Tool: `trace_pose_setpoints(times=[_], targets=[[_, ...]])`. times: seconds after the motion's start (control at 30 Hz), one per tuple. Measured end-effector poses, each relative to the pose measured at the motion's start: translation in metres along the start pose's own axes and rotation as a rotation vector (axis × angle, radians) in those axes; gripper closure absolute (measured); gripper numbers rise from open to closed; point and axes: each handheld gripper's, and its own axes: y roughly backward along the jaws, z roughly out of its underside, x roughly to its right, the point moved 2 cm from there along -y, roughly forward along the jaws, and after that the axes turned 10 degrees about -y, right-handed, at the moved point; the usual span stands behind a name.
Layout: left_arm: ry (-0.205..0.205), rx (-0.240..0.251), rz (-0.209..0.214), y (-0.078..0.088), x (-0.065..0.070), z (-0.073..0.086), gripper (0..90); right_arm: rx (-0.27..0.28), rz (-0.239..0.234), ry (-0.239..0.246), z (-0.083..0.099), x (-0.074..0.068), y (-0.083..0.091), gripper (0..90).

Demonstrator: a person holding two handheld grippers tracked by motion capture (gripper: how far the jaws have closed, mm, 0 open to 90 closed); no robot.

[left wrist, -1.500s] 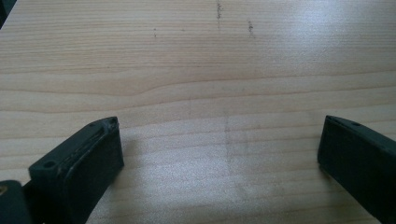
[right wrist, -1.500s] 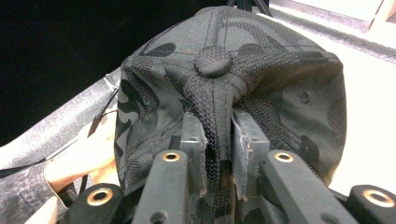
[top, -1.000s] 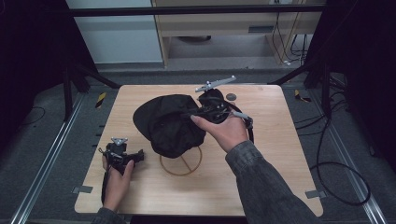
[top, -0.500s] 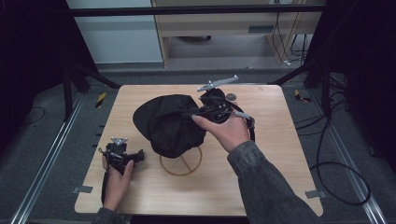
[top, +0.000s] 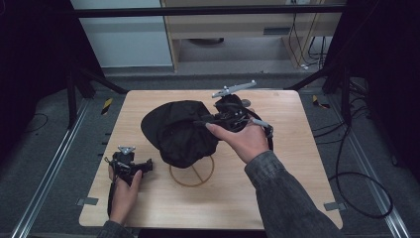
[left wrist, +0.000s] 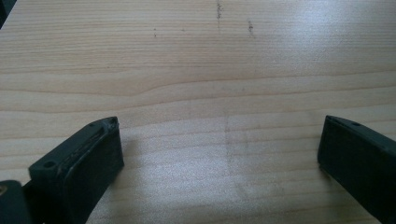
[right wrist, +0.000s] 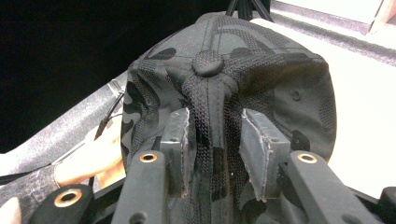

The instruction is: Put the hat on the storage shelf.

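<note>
Black fabric cap with camouflage pattern and top button [right wrist: 219, 84] sits near bench [top: 297, 163] centre, over thin wire ring stand [top: 192, 172]. Right gripper [right wrist: 215, 135] at cap's right side, toward far edge; jaws straddle fold of cap fabric, have just been opening; whether pads still pinch it is hard to judge. Left gripper [left wrist: 219, 149] rests near front-left corner, jaws spread wide over bare light wood.
</note>
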Motion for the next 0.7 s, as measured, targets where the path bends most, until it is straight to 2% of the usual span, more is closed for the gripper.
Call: trace_pose_setpoints(times=[0.37,0.7], targets=[[0.000,0.000,0.000,0.000,0.000,0.000,0.0,0.010,0.000,0.001,0.004,0.000,0.011,61.1],[0.001,0.002,0.000,0.000,0.000,0.000,0.0,0.024,0.018,-0.006,0.011,0.008,0.023,59.6]])
